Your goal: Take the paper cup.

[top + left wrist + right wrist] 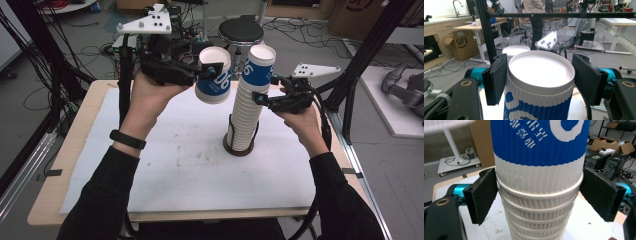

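A blue-and-white ribbed paper cup [214,76] hangs tilted in the air, left of the top of a tall stack of the same cups [245,112]. My left gripper [212,69] is shut on this single cup, its pads [496,78] pressing just under the rim of the cup [541,75]. The stack leans slightly right and stands in a black ring holder [239,149] on the white mat. My right gripper [262,97] is closed around the upper stack [539,185]. Both pads [482,195] touch the nested rims below the top cup.
The white mat [175,170] covers a wooden table [45,205]. A black frame post [125,85] rises at the back left and another [360,65] at the right. A round stool [241,31] and cables sit on the floor behind.
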Action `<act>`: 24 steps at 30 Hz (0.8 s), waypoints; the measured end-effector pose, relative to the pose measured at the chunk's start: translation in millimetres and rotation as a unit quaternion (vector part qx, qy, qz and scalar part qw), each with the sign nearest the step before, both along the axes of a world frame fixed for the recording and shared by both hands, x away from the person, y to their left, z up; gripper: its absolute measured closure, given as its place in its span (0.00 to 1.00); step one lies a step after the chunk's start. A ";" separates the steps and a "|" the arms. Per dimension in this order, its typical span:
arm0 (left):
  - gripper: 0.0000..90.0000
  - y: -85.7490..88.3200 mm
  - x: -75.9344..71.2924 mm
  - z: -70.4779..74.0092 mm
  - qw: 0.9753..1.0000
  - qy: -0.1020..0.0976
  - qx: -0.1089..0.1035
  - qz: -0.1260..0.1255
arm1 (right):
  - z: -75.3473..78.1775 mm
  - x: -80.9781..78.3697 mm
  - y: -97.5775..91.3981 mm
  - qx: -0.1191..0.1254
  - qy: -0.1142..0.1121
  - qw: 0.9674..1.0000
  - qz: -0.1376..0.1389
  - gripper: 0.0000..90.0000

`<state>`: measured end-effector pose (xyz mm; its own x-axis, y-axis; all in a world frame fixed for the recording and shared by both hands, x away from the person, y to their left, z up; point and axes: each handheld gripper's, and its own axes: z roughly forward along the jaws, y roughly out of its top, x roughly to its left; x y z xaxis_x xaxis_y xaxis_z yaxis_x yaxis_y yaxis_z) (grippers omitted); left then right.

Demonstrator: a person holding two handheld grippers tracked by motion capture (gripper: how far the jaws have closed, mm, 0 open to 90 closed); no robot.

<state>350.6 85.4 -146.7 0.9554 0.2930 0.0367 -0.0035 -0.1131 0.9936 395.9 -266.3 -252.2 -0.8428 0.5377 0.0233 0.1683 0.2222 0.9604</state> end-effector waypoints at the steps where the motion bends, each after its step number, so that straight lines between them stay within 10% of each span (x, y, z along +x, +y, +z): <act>1: 0.34 1.0 -0.8 -4.2 1.000 0.001 0.002 0.001 | 0.1 -0.3 0.3 0.000 0.002 1.000 0.000 0.17; 24: 0.34 20.7 -5.6 -78.9 0.999 0.040 0.023 0.013 | 0.7 -5.5 0.4 -0.018 -0.014 1.000 -0.009 0.17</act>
